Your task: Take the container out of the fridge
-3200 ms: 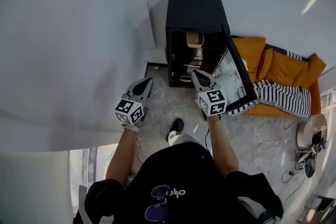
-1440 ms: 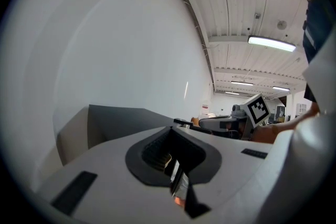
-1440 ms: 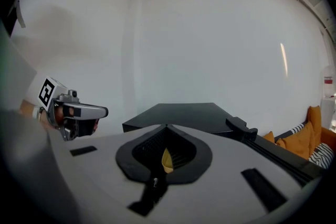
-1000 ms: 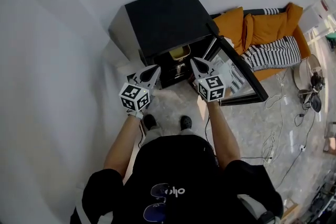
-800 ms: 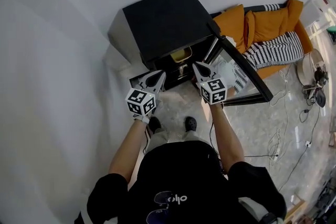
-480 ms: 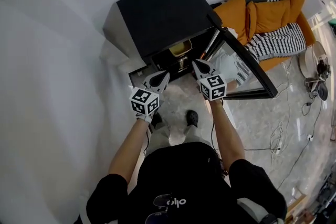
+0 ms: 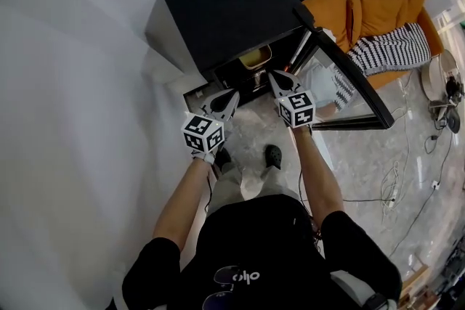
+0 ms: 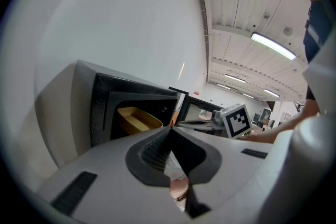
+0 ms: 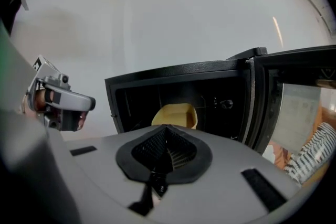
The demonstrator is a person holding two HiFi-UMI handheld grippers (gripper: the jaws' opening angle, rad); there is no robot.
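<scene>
**A:** Grippers first. The right gripper (image 9: 167,126) has its jaws pressed together with nothing between them. The left gripper (image 8: 170,129) looks closed and empty too. Both hang side by side in front of the open black fridge (image 7: 218,11), short of its opening.

**B:** Where is the container?

**A:** The yellow container (image 9: 176,114) sits high up inside the dark fridge, apart from both grippers.

**B:** What could go wrong from here?

**A:** This is my judgement. Closed jaws cannot take hold, so reaching in like this would only push the container deeper or tip it. The jaws need to open first. The glass door (image 7: 341,76) stands open just beside the right gripper, and a wide swing could knock it.
</scene>
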